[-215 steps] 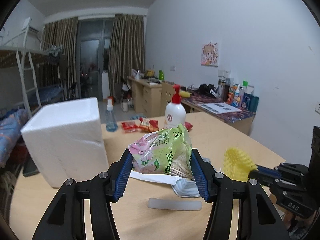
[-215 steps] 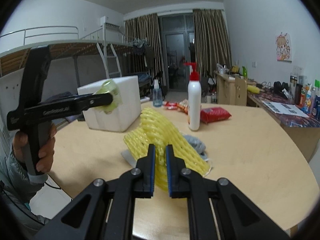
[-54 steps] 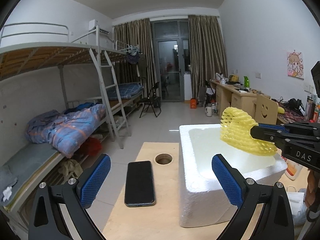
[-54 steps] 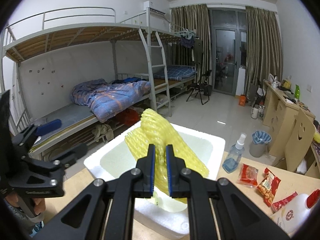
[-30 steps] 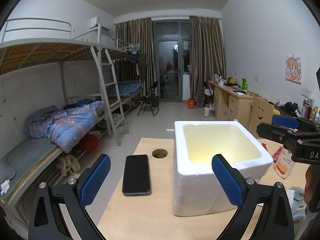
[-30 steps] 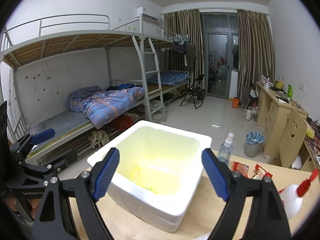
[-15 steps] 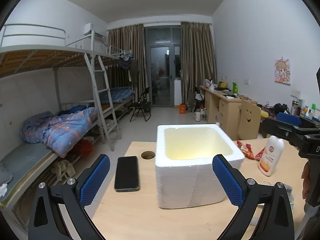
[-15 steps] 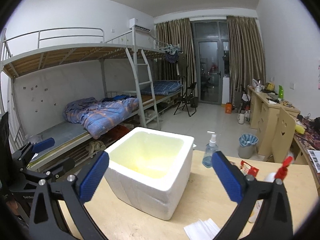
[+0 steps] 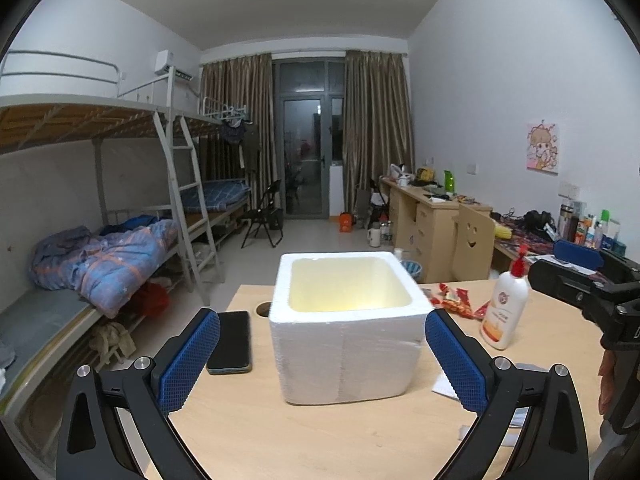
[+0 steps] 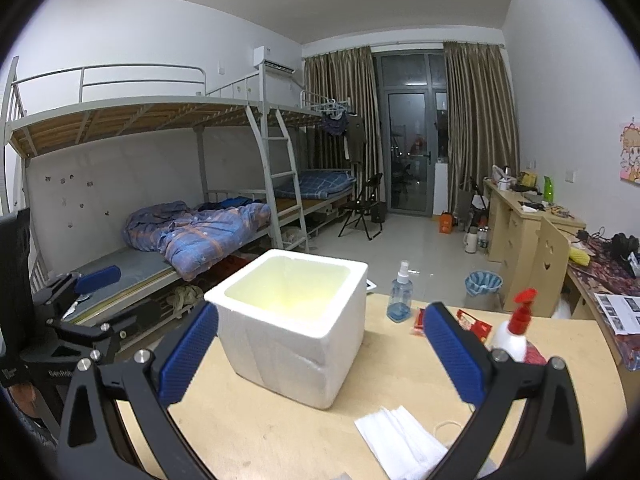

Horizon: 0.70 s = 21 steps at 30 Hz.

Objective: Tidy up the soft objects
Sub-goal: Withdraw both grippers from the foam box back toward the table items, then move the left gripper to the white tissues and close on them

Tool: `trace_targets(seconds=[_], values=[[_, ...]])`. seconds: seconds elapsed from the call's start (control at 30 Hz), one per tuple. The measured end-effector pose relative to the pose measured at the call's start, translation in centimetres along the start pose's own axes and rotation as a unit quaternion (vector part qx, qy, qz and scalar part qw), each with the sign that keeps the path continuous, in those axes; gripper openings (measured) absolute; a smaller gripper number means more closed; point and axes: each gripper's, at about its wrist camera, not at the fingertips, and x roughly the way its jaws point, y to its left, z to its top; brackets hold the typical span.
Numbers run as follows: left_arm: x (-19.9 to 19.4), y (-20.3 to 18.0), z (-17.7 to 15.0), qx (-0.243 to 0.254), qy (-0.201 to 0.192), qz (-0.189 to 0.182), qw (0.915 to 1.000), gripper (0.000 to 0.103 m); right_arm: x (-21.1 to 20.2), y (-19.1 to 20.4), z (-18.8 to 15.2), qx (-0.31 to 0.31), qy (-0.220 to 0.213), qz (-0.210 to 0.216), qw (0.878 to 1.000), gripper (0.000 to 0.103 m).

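A white foam box [image 9: 344, 344] stands open-topped on the wooden table [image 9: 280, 432], and its inside glows pale yellow. From both views the rim hides whatever lies in it. My left gripper [image 9: 322, 322] stands open and empty, a little short of the box, with its blue pads [image 9: 188, 360] framing it. My right gripper [image 10: 322, 316] is open wide and empty, also back from the box [image 10: 296, 332]. Each gripper shows in the other's view: the right gripper [image 9: 550, 266] at the right edge, the left gripper [image 10: 116, 296] at the left edge. A white folded tissue [image 10: 400, 436] lies near the right gripper.
A black phone [image 9: 230, 342] and a round table hole [image 9: 264, 308] lie left of the box. A white pump bottle [image 9: 506, 312], red snack packets [image 9: 456, 300] and a small spray bottle [image 10: 400, 296] stand to its right. Bunk beds and desks line the room behind.
Both grippers have drawn back from the box, which now looks smaller and farther away. The right gripper's jaws have spread wider than a second ago. More of the table now shows.
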Motion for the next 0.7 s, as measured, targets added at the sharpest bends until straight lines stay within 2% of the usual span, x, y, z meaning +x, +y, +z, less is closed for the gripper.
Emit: trace_targets(seconds=[0.33, 0.7], values=[[-3.7, -2.3, -1.2, 0.004, -0.009, -0.017, 0.9998, 0.103, -4.3, -0.7, -1.8, 0.013, -0.023, -0.011, 1.000, 0.103], [-5.8, -4.4, -3.7, 0.004, -0.029, -0.038, 0.9989, 0.103, -9.5, -1.9, -5.5, 0.028, -0.056, -0.042, 0.997, 0.103]])
